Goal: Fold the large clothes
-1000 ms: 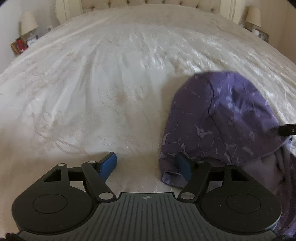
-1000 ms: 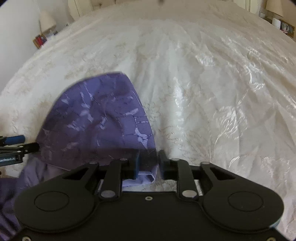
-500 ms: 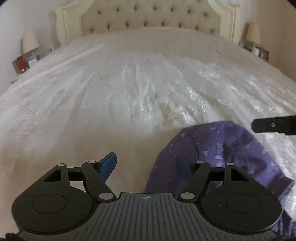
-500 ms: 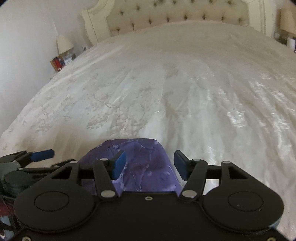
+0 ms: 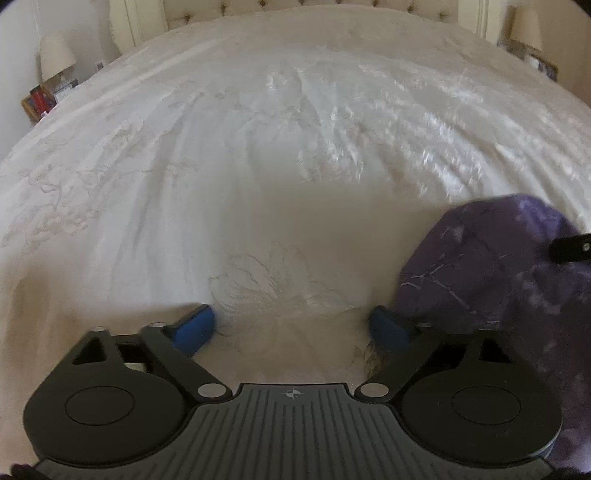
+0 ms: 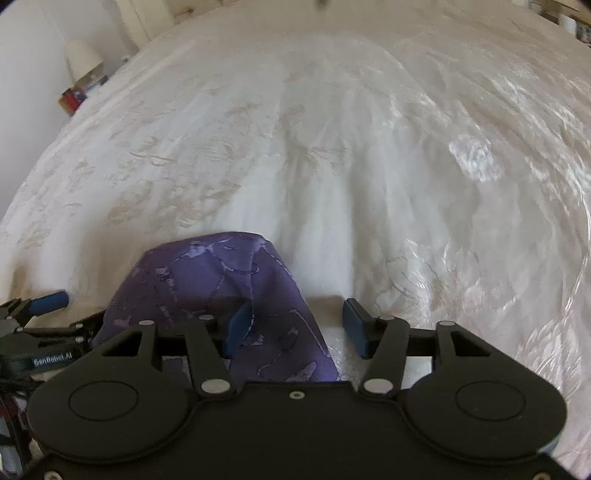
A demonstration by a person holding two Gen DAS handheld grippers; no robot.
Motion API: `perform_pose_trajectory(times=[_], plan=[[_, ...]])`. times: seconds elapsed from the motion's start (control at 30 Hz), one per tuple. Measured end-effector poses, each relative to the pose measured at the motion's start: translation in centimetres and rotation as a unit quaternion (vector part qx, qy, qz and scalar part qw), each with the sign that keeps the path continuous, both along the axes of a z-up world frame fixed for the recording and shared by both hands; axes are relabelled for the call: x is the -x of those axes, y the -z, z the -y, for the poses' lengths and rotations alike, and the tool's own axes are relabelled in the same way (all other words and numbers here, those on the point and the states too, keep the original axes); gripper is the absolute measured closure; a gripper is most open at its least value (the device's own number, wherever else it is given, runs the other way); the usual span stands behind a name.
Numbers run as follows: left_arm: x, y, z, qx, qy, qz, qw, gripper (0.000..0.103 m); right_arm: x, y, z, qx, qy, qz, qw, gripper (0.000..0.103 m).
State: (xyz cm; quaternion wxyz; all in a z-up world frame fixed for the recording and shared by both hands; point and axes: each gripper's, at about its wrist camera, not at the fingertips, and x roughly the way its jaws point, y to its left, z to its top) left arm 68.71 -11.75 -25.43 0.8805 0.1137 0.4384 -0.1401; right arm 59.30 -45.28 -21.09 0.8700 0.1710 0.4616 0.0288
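A purple marbled garment lies bunched on the white bedspread, at the lower right of the left wrist view. My left gripper hovers over bare bedspread; its jaws are opening and nothing is between them. The garment's edge sits just right of its right finger. In the right wrist view the garment runs under the left finger of my right gripper and part-way into the gap. That gripper is open, pads clear of the cloth. The left gripper's blue fingertip shows at the far left.
The bedspread stretches away to a tufted headboard. A nightstand with a lamp and books stands at the left; another lamp stands at the right. A black part of the right gripper pokes in over the garment.
The right gripper was shut on the purple cloth; it has opened and let go. The left jaws have spread wider. Both grippers have drawn back, so the garment now sits lower in both views.
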Motion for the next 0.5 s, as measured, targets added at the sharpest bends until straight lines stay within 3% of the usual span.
perform_pose_trajectory(times=[0.07, 0.2, 0.27, 0.4, 0.47, 0.5], plan=[[0.3, -1.6, -0.9, 0.045, -0.010, 0.000, 0.9989, 0.024, 0.0, -1.2, 0.2, -0.005, -0.018, 0.022, 1.000, 0.040], [2.5, -5.2, -3.1, 0.167, -0.021, -0.018, 0.9855, 0.024, -1.0, -3.0, 0.2, -0.022, -0.061, 0.048, 0.997, 0.028], [4.1, -6.0, -2.9, 0.212, 0.013, -0.037, 0.9765, 0.024, -2.1, -3.0, -0.1, -0.025, -0.073, 0.043, 0.996, 0.028], [6.4, -5.2, -0.9, 0.255, 0.110, -0.086, 0.9568, 0.024, -4.1, -1.5, -1.1, -0.011, -0.069, 0.021, 0.997, 0.028], [6.9, -4.2, 0.1, 0.253, 0.140, -0.102, 0.9519, 0.024, -4.3, -1.0, -1.2, -0.017, -0.067, 0.015, 0.998, 0.035], [7.0, -3.6, 0.4, 0.254, 0.150, -0.115, 0.9485, 0.024, -4.2, -1.0, -1.3, -0.020, -0.069, 0.015, 0.997, 0.054]])
